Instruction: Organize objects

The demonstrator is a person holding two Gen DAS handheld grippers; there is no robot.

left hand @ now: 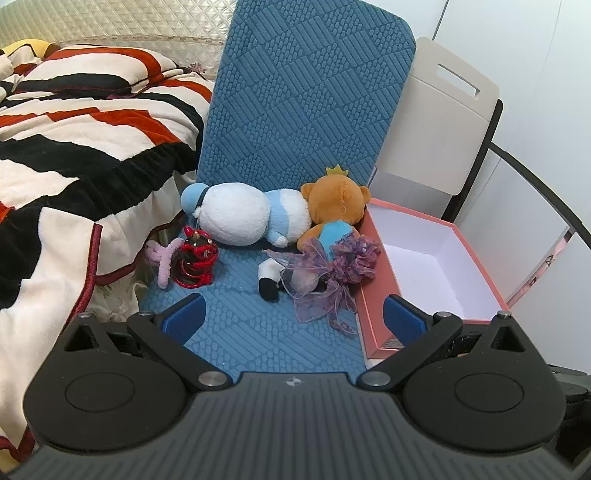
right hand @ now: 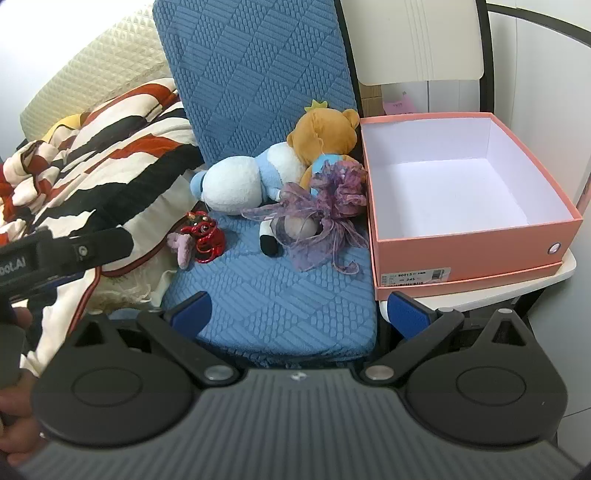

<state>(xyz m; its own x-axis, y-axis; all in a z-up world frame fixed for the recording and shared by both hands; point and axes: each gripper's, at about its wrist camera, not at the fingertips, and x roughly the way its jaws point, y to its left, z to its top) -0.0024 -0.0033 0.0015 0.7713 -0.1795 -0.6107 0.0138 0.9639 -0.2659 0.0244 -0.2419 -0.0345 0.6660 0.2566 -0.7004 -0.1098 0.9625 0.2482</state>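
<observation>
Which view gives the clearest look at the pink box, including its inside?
The right wrist view. It shows the pink box whole: open, with a bare white interior and a label on its front wall. The left wrist view shows the same box at the right, its near corner hidden behind that gripper's finger.

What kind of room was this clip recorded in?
Most likely a bedroom: a striped blanket lies over a bed with a quilted headboard, and plush toys sit on a cushioned chair alongside.
</observation>
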